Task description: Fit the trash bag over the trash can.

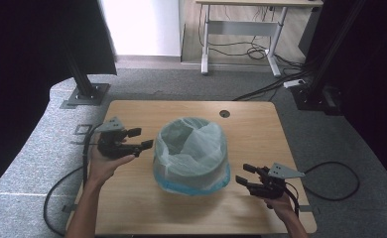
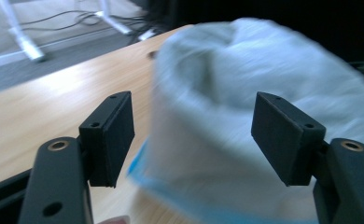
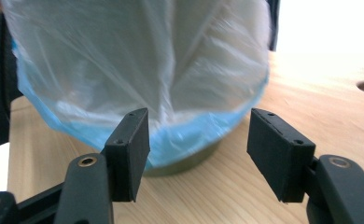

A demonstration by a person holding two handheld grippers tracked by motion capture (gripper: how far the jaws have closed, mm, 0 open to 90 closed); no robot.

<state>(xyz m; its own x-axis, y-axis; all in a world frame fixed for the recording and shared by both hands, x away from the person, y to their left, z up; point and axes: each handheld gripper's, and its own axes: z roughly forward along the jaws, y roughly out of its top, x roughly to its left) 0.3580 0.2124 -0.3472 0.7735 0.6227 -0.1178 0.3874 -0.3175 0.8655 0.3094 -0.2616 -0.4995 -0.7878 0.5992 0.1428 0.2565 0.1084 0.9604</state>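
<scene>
Lined bin between bare table flanks

A thin translucent white plastic bag with a pale blue edge, crinkled and faintly glossy at frame centre, drapes a round bin on the smooth matt light wooden tabletop; rough grey carpet lies at left

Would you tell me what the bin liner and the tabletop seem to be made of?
Bin liner: thin plastic film, translucent white with a blue hem; it crinkles and catches light. Tabletop: light wood or wood-look laminate, matte, with faint grain; which of the two is unclear.
</scene>
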